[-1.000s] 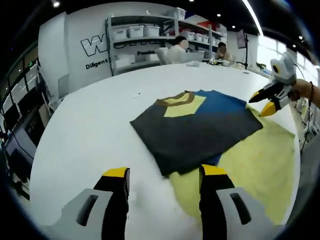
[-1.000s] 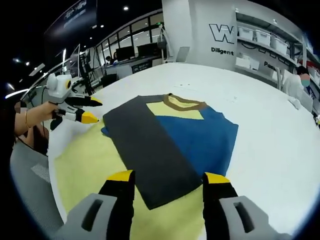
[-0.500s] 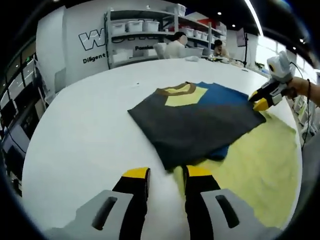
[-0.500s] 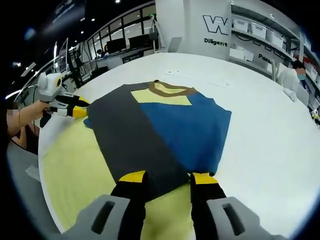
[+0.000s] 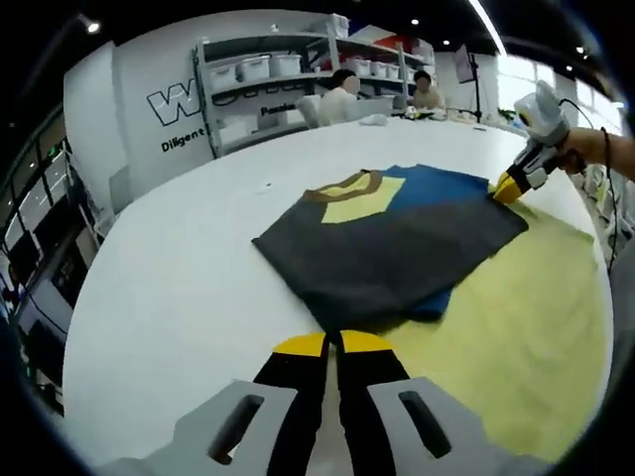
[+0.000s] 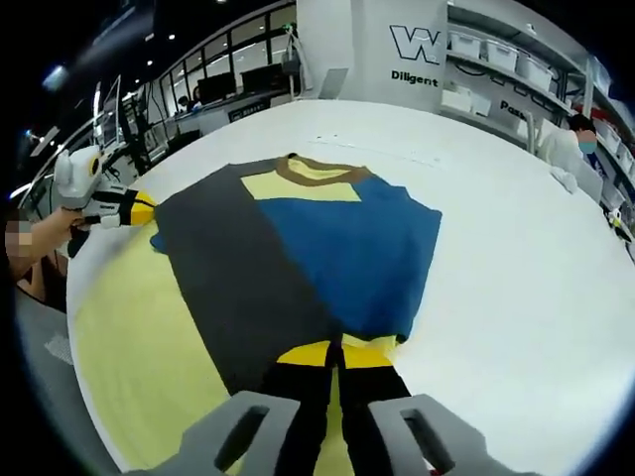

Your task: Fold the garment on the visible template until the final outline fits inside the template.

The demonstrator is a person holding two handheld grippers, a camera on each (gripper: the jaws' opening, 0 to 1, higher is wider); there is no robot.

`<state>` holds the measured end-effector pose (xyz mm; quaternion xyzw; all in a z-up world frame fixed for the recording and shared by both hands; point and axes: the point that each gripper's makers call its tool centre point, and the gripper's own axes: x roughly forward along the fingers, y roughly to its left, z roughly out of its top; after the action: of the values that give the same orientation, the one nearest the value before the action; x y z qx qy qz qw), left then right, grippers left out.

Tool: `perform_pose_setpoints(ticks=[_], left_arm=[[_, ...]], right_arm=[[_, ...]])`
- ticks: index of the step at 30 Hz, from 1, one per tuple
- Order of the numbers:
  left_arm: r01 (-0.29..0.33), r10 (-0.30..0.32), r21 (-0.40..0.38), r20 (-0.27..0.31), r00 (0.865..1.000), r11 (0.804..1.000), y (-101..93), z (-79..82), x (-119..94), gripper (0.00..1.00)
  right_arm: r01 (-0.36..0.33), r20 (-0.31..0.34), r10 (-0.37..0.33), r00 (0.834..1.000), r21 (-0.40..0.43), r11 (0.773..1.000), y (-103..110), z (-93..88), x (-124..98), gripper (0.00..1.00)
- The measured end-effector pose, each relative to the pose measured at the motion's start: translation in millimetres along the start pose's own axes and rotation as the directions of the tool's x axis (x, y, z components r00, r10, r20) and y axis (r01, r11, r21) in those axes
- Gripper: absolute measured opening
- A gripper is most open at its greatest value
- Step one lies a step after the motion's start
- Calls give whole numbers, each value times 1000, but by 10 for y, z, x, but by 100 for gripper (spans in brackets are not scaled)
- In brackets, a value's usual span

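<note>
1. Fabric, soft: dark grey, blue and pale yellow garment with a brown collar (image 5: 392, 238) (image 6: 298, 248), partly folded, a grey panel laid over the blue body. It lies flat on the white round tabletop (image 5: 179, 278), resting partly on the pale yellow flat template sheet (image 5: 516, 327) (image 6: 129, 337), with its collar end and one side spilling onto bare table.

2. Handling, judged: light, limp cloth with no stiffness. It should drag and wrinkle if pulled by one point, so hold is best taken at corners or hem edges, both corners lifted together.

3. Left gripper (image 5: 333, 345): yellow-tipped jaws drawn together at the garment's near corner, apparently pinching the cloth edge. In the right gripper view it sits at the far corner (image 6: 139, 208), held in a person's hand.

4. Right gripper (image 6: 335, 354): jaws closed tight over the near hem, where grey and blue meet; it appears to grip the cloth. In the left gripper view its tips (image 5: 504, 186) touch the far corner.

5. Writing: large "W" lettering and the word "Diligent" on the white back wall (image 5: 179, 109) (image 6: 417, 50); the rest is cut off or too small to read.

6. Other: shelving with white storage bins (image 5: 268, 79).
</note>
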<state>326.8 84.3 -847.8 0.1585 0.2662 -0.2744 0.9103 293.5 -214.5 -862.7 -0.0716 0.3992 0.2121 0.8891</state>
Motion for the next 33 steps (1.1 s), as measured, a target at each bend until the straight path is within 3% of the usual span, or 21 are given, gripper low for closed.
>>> perform_pose_setpoints(ticks=[9, 19, 33], left_arm=[[-61, 60, 181, 10, 998, 982, -31, 5, -46, 7], [-64, 69, 154, -25, 997, 986, -9, -44, -34, 7], [-68, 81, 215, -54, 995, 974, -27, -71, -15, 7]], right_arm=[[14, -13, -14, 1000, -3, 1000, -33, 14, 13, 0], [41, 3, -41, 999, -18, 999, -56, 173, -75, 0], [78, -23, -78, 997, -1, 997, -146, 270, -60, 0]])
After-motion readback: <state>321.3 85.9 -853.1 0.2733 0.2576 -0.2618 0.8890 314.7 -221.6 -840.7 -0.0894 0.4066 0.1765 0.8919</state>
